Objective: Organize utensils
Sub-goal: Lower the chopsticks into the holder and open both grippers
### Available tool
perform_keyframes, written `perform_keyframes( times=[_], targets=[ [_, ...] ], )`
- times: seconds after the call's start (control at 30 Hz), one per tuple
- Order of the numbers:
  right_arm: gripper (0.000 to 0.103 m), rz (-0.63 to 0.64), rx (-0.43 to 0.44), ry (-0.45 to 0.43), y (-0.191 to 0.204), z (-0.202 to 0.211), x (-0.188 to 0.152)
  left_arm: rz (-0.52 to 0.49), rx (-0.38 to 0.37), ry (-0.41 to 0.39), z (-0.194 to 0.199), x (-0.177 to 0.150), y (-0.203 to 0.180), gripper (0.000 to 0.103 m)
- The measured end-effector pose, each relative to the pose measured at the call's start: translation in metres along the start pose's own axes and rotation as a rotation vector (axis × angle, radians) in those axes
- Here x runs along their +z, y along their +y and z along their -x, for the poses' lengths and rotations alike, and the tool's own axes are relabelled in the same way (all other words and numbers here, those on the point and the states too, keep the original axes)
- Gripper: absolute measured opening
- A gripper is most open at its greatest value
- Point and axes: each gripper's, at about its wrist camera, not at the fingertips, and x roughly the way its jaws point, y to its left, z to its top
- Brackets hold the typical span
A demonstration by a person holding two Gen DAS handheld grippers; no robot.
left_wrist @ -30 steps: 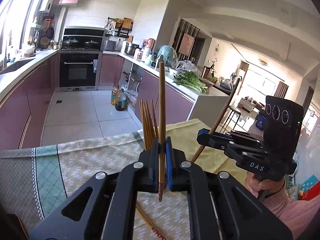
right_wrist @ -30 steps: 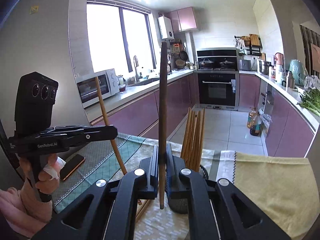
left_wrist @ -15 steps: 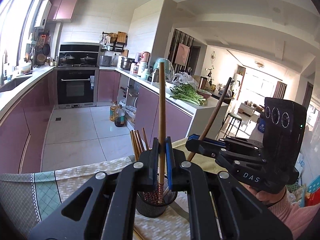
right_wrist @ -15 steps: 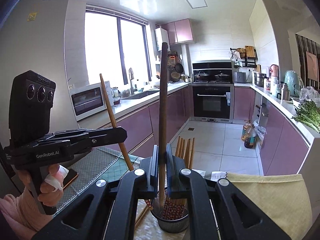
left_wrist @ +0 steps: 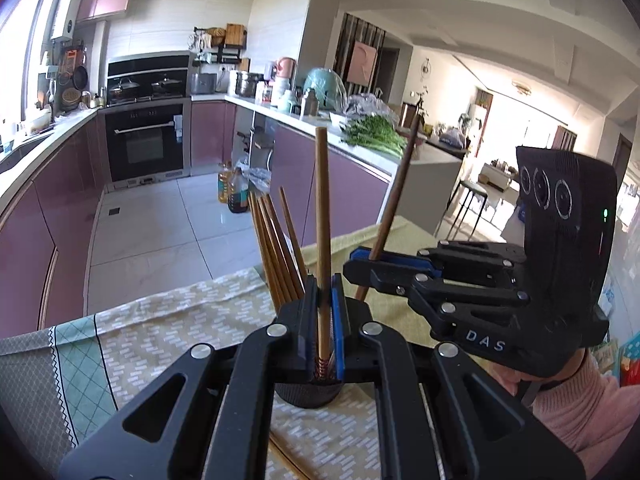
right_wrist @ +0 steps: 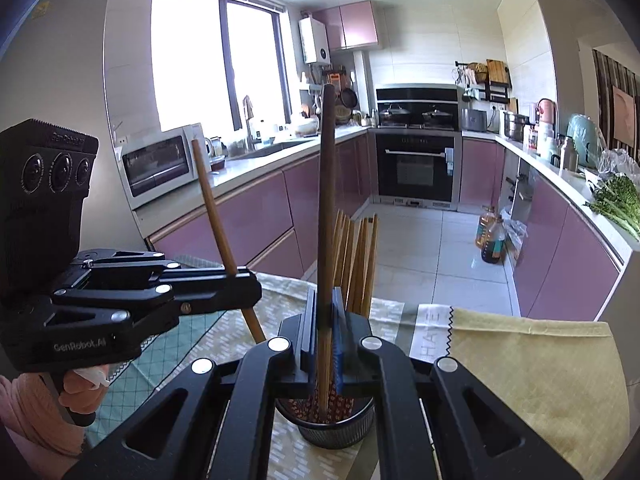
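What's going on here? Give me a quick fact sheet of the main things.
Left claw: shut on a light chopstick, held upright.
Right claw: shut on a dark chopstick, held upright.
Holder: dark mesh cup, under both claws, chopstick bundle standing inside.
Surface: patterned tablecloth.
Loose item: a chopstick lying on the cloth.

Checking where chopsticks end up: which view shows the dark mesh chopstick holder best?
The right wrist view: the holder shows its rim, mesh wall and patterned chopstick ends inside, below the right gripper. In the left wrist view only its lower wall peeks out beneath the left gripper.
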Motion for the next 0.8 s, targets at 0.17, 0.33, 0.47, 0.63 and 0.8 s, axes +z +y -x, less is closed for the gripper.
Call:
perform_keyframes(
  times=[0.17, 0.33, 0.47, 0.63, 0.8],
  targets=[
    [0.006, -0.009, 0.004, 0.050, -0.002, -0.010, -0.005, 0.000, 0.004, 0.066, -0.014, -0.006, 0.004, 0.007],
    [0.006, -0.017, 0.007, 0.095, -0.004, -0.023, -0.008, 0.017, -0.008, 0.115, -0.033, -0.007, 0.012, 0.007],
    [0.006, -0.034, 0.006, 0.103, -0.009, -0.029, -0.007, 0.030, 0.005, 0.136, -0.044, -0.008, 0.014, 0.007],
    [0.006, -0.046, 0.002, 0.106, -0.010, -0.035, -0.005, 0.051, 0.014, 0.140, -0.052, -0.006, 0.019, 0.008],
    [0.006, -0.062, 0.000, 0.111, -0.013, -0.040, -0.006, 0.047, 0.026, 0.134, -0.054, -0.006, 0.019, 0.010]
  ],
)
